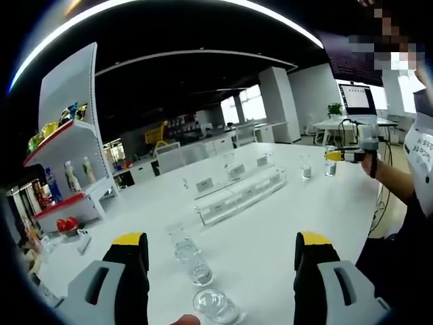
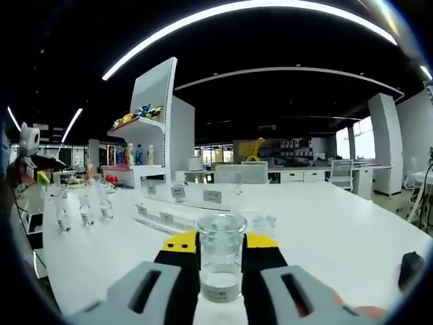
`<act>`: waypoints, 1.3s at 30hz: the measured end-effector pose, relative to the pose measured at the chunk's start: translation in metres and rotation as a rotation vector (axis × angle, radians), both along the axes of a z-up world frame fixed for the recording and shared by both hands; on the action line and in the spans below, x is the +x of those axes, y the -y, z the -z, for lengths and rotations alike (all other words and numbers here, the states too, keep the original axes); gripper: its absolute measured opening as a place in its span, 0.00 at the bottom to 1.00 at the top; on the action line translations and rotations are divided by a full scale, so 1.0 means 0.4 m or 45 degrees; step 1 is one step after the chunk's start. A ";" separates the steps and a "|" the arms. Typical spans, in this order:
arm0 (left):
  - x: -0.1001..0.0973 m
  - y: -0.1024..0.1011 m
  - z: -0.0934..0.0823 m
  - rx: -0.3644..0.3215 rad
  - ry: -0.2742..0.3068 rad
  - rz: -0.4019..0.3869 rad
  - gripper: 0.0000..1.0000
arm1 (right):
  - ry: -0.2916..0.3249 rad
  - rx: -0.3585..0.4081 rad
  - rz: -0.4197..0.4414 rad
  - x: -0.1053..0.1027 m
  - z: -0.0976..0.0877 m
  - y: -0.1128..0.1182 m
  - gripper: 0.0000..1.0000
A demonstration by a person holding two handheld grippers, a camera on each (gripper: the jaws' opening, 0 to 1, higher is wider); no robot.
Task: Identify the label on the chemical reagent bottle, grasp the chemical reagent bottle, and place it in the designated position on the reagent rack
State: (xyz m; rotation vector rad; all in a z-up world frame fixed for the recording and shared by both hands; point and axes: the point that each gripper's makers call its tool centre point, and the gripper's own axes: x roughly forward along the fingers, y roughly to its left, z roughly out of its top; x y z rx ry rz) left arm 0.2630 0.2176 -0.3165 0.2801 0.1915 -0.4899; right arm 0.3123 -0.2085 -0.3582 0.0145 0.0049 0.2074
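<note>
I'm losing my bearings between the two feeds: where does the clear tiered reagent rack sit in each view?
Left gripper view: the clear reagent rack lies mid-table, above and between the open jaws, beyond the row of glass bottles.
Right gripper view: the rack stretches across the table left of centre, behind the held bottle.
Shared landmark: the white snack shelf.

white shelf unit (image 2: 154, 115) with snacks; yellow cart (image 2: 250, 147) behind.

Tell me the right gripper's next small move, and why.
Probably carry the clear bottle forward toward the clear rack: the right gripper is already shut on it, lifted above the white table, and the rack lies just ahead.
</note>
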 end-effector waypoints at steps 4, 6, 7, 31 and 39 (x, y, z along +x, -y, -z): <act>-0.001 -0.005 -0.002 0.001 0.004 -0.004 0.89 | 0.000 0.001 -0.021 0.009 -0.028 -0.017 0.20; -0.001 -0.008 -0.004 -0.003 0.006 -0.008 0.89 | 0.000 0.000 -0.021 0.014 -0.038 -0.021 0.20; -0.002 -0.009 -0.005 -0.005 0.008 -0.009 0.89 | -0.002 0.003 -0.018 0.016 -0.043 -0.024 0.20; -0.018 -0.028 -0.005 0.008 0.012 -0.038 0.89 | 0.044 0.101 -0.136 0.180 -0.242 -0.101 0.20; -0.018 -0.036 -0.004 0.014 0.010 -0.046 0.89 | 0.057 0.093 -0.181 0.279 -0.312 -0.151 0.20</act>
